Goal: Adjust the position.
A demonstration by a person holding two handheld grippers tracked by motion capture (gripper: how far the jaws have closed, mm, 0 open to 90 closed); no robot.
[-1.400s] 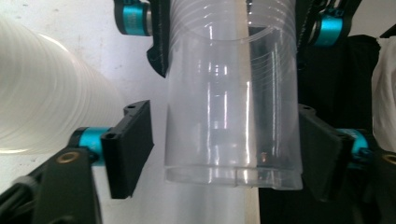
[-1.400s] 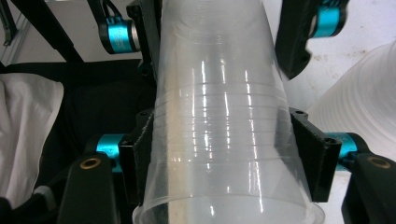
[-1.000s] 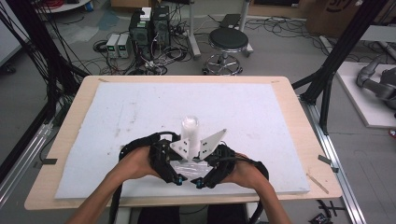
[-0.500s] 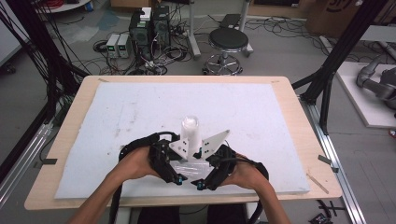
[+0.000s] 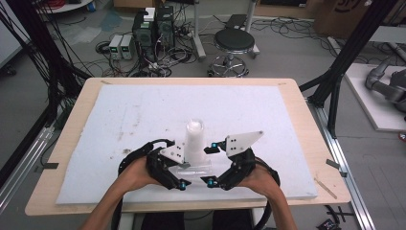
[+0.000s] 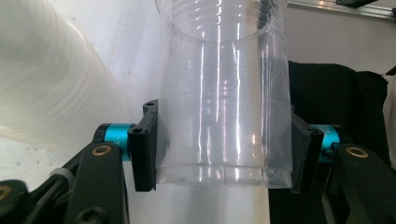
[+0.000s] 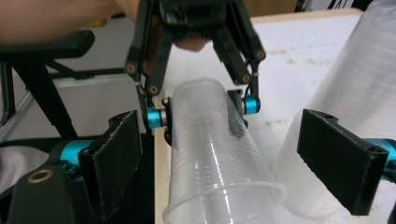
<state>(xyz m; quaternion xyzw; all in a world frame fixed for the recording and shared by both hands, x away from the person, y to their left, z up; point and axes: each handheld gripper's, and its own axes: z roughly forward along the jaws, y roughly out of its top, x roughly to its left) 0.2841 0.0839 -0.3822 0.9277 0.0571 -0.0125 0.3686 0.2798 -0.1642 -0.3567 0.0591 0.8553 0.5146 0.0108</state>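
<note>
A tall stack of clear plastic cups [image 5: 194, 136] stands upright mid-table on the white foam mat [image 5: 119, 115]. Just in front of it, a single clear cup [image 5: 197, 167] lies on its side between the two grippers. My left gripper [image 5: 184, 172] is shut on this cup [image 6: 224, 93] near its base, one pad on each side. My right gripper [image 7: 229, 168] stands open, its wide-apart jaws on either side of the cup's mouth [image 7: 224, 205] without touching it. In the right gripper view the left gripper [image 7: 203, 114] shows beyond, clamped on the cup's base.
The stack rises close by at the left of the left gripper view [image 6: 46, 79] and at the right of the right gripper view [image 7: 355, 84]. The table's near wooden edge [image 5: 191, 206] lies just below the hands. The mat has open room to the left, right and back.
The right gripper has shifted a little to the right, away from the left one. The left gripper still holds the cup in about the same place.
</note>
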